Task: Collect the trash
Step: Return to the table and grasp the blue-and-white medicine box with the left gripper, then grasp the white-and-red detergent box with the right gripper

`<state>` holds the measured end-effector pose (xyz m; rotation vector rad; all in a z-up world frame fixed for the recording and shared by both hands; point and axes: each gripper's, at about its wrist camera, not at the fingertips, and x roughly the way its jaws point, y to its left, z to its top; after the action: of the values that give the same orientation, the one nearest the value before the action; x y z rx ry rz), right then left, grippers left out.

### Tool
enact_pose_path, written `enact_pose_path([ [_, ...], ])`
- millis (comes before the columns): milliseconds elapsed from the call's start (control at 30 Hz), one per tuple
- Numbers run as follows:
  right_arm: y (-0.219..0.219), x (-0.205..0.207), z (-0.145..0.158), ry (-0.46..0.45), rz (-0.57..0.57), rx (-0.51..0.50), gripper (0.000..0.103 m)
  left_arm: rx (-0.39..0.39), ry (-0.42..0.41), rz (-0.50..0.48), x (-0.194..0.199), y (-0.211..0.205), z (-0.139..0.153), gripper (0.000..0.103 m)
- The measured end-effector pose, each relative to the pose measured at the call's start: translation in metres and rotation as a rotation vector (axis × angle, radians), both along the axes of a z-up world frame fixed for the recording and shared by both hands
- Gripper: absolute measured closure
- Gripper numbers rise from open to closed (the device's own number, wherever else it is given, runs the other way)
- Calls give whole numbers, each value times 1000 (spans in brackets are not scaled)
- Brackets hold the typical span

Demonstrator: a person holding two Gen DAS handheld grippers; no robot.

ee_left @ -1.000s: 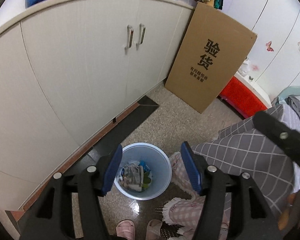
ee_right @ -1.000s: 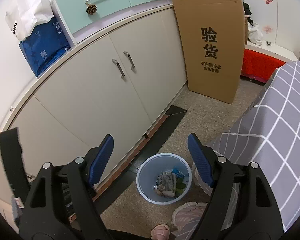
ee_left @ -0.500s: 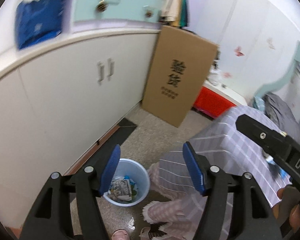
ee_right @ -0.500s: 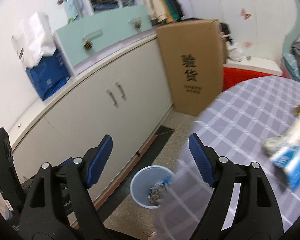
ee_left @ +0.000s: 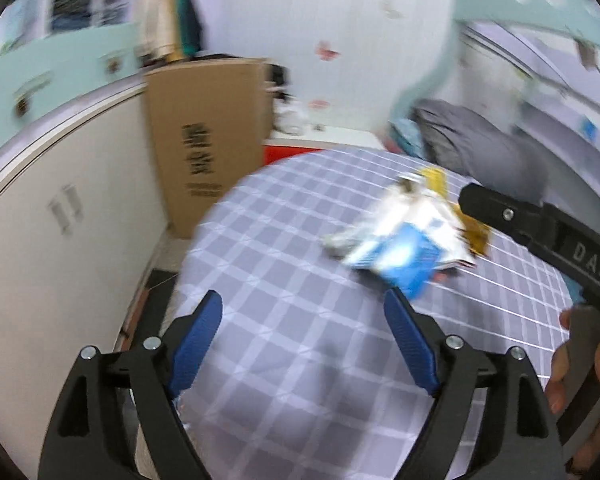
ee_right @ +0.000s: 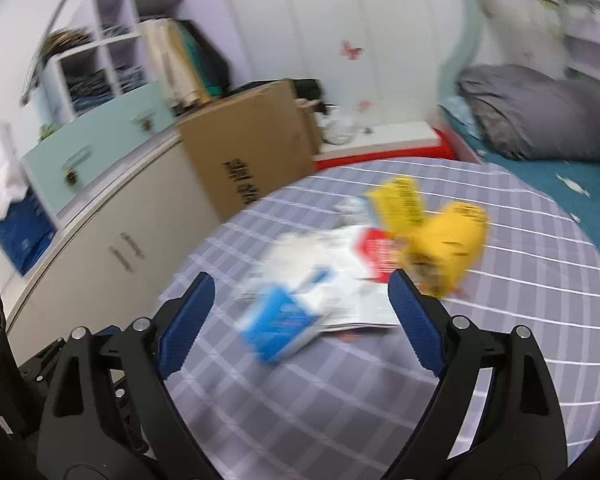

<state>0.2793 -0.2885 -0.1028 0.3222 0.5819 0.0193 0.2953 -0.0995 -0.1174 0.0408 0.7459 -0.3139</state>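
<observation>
A pile of trash lies on the round table with the grey checked cloth (ee_left: 300,320). It holds a blue and white packet (ee_left: 400,256) (ee_right: 280,320), a white paper with a red patch (ee_right: 364,280) and yellow wrappers (ee_right: 452,240) (ee_left: 434,178). Both views are blurred. My left gripper (ee_left: 304,332) is open and empty above the cloth, short of the pile. My right gripper (ee_right: 300,312) is open and empty, with the blue packet between its fingers in view, still apart from it. The right gripper's body shows at the right of the left wrist view (ee_left: 540,232).
White cupboards (ee_left: 60,220) run along the left with a brown cardboard box (ee_left: 208,140) leaning on them. A bed with a grey pillow (ee_right: 532,116) and teal sheet is behind the table. A red box (ee_right: 380,158) stands by the wall.
Both grippers have swung up and right from the blue bin on the floor to the table. The bin has left view and the trash pile has come in front of them.
</observation>
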Motion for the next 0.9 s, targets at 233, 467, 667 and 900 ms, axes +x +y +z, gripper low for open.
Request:
enact_pose_path([
  [233,-67,-5,-16,19,-81,67,16,23,19,-144,15,-73,-7,21],
  [467,-91,-1,-33,40,-87,112,16,63,38,-152,39,-104,-23,21],
  [667,-89,6,-39,46,-67,131,16,132,36,-151,48,-112,-31,22],
  [900,-91,8,-40,46,-77,138,16,111,41,-161,51,-104,-26,43],
])
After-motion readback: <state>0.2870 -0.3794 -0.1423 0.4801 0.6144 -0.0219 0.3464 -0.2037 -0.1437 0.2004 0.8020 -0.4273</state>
